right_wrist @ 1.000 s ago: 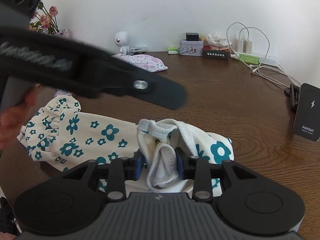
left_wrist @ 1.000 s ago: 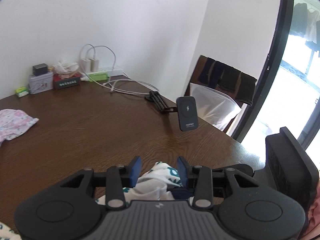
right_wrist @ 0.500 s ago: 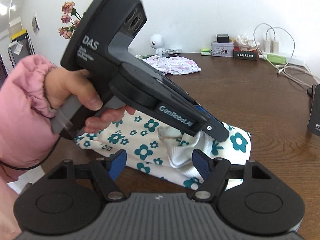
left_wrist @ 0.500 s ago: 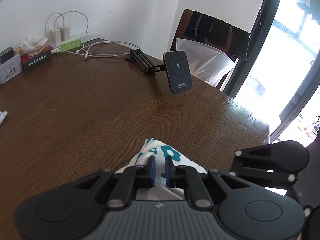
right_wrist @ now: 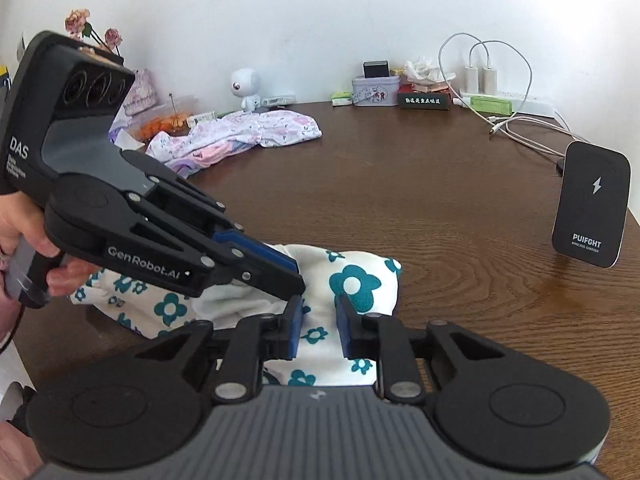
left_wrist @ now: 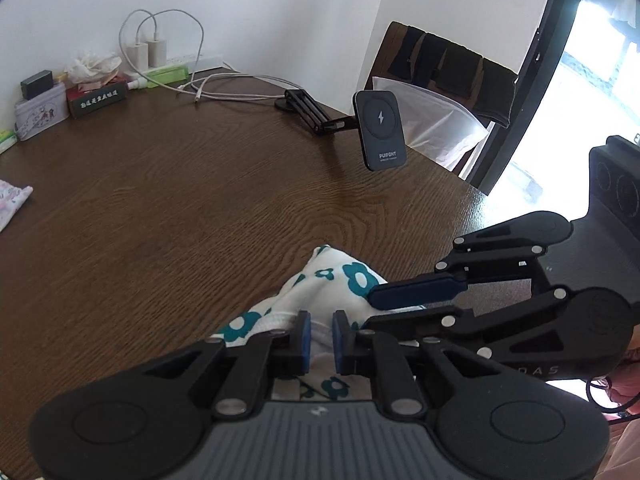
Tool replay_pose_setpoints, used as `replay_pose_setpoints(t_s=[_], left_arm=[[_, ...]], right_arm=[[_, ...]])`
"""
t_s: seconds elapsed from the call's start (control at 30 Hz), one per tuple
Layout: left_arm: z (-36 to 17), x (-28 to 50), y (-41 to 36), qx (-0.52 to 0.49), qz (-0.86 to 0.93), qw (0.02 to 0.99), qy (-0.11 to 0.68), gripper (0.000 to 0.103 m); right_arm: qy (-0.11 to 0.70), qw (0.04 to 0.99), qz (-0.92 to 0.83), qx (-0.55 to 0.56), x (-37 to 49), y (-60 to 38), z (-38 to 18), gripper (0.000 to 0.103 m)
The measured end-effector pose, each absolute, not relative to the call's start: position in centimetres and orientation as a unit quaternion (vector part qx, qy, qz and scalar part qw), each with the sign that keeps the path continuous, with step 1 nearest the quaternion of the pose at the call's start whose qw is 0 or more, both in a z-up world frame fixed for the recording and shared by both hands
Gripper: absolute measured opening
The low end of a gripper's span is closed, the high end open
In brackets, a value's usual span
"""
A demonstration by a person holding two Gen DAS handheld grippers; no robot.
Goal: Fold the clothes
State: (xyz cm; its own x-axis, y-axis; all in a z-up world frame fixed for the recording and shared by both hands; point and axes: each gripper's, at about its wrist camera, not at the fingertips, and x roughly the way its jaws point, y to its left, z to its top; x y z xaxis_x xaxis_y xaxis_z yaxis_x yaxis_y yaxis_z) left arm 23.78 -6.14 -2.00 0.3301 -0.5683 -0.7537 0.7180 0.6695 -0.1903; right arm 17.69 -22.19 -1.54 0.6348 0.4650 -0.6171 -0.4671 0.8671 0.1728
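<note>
A white garment with teal flowers (right_wrist: 352, 280) lies bunched on the brown table, also in the left wrist view (left_wrist: 340, 280). My left gripper (left_wrist: 319, 336) is shut on its white waistband edge; in the right wrist view it (right_wrist: 294, 276) comes in from the left onto the cloth. My right gripper (right_wrist: 318, 330) has its jaws narrowed around a fold of the same garment; in the left wrist view it (left_wrist: 372, 308) reaches in from the right.
A pink floral garment (right_wrist: 240, 136) lies at the far left of the table. A black wireless charger on a stand (left_wrist: 380, 136) is at the right. Boxes, a power strip and cables (left_wrist: 168, 76) line the wall. A chair (left_wrist: 444, 84) stands beyond the table edge.
My right gripper, open half a second ago, has closed in on a fold of the garment. My left gripper shut on the waistband a second ago and still holds it.
</note>
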Motion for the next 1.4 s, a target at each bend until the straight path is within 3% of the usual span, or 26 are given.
replay_pose_setpoints(t_s=[0.13,0.2,0.27,0.37,0.43,0.8,1.0,1.17,1.4], left_arm=[[-1.2,23.5,-6.1,0.077,-0.401,0.814,0.413,0.012],[0.0,23.4,-6.7,0.078,-0.413,0.816,0.397,0.021],[1.1,23.4,-7.9,0.089,-0.422,0.815,0.386,0.021],[0.9,24.3,-10.7,0.128,-0.415,0.809,0.396,0.02],[0.1,25.2,-12.0,0.149,-0.399,0.807,0.409,0.008],[-2.0,26.4,-12.3,0.151,-0.385,0.805,0.425,0.008],[0.8,25.4,-11.0,0.123,-0.387,0.825,0.394,0.012],[0.9,23.4,-11.2,0.155,-0.388,0.82,0.392,0.01],[-0.4,23.5,-10.3,0.13,-0.377,0.824,0.403,0.01]], right_arm=[[0.335,0.907,0.253,-0.006,17.3,-21.7,-2.4,0.019],[0.334,0.908,0.253,-0.005,17.2,-21.7,-2.4,0.019],[0.33,0.91,0.25,-0.011,17.0,-21.5,-2.3,0.02],[0.324,0.914,0.241,-0.02,16.6,-21.1,-2.2,0.02],[0.319,0.917,0.239,-0.018,16.1,-21.2,-1.8,0.02],[0.33,0.914,0.235,-0.014,15.0,-21.9,-1.9,0.02],[0.325,0.916,0.235,0.008,14.5,-22.8,-1.0,0.019],[0.325,0.916,0.235,0.013,14.2,-23.1,-0.9,0.012],[0.325,0.916,0.235,0.02,13.7,-23.5,-0.6,0.011]])
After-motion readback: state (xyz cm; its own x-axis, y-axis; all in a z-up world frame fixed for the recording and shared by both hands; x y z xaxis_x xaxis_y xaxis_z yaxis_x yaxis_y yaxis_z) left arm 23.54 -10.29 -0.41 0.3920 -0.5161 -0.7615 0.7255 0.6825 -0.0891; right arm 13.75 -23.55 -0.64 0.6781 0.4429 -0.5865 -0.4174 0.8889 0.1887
